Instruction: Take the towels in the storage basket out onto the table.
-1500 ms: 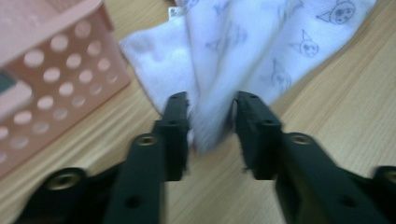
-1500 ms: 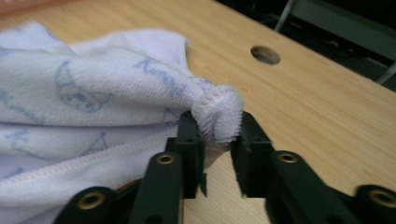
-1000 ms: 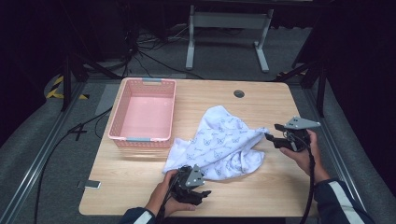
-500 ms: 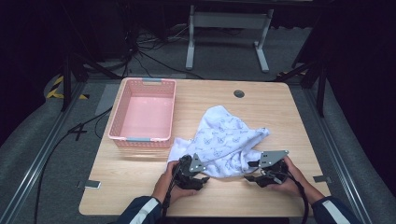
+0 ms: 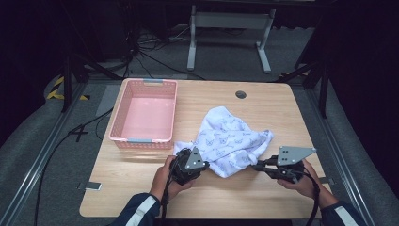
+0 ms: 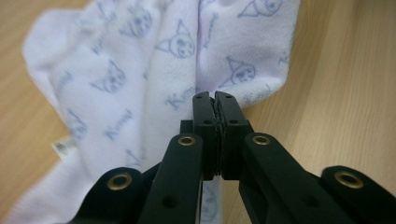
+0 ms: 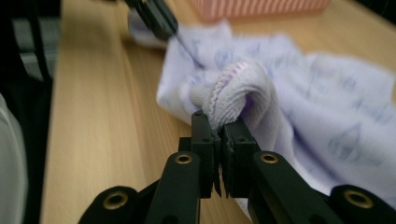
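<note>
Gripping the white printed cloth (image 5: 230, 141) at two spots on its near edge, I have both tools closed on fabric. My left hand-held gripper (image 6: 215, 100) has just been closing and now pinches a thin fold of the cloth, pads nearly meeting. My right hand-held gripper (image 7: 219, 122) has also just been closing and clamps a thicker, rolled ribbed hem that bulges above the tips.

The cloth lies crumpled on the wooden counter (image 5: 263, 101), just right of the pink slatted plastic basket (image 5: 123, 128) and near the counter's front edge, with the left hand-held gripper (image 5: 196, 165) at its near left corner and the right hand-held gripper (image 5: 256, 165) at its near right side.

I judge it light, limp and soft, a fine knit or terry with pale blue cat faces and lettering. It should drape and sag between the two grips rather than hold any shape, and nothing about it looks fragile. The stitched hem and corners are the surest holds, since a single thin layer could slip free under a pull.
</note>
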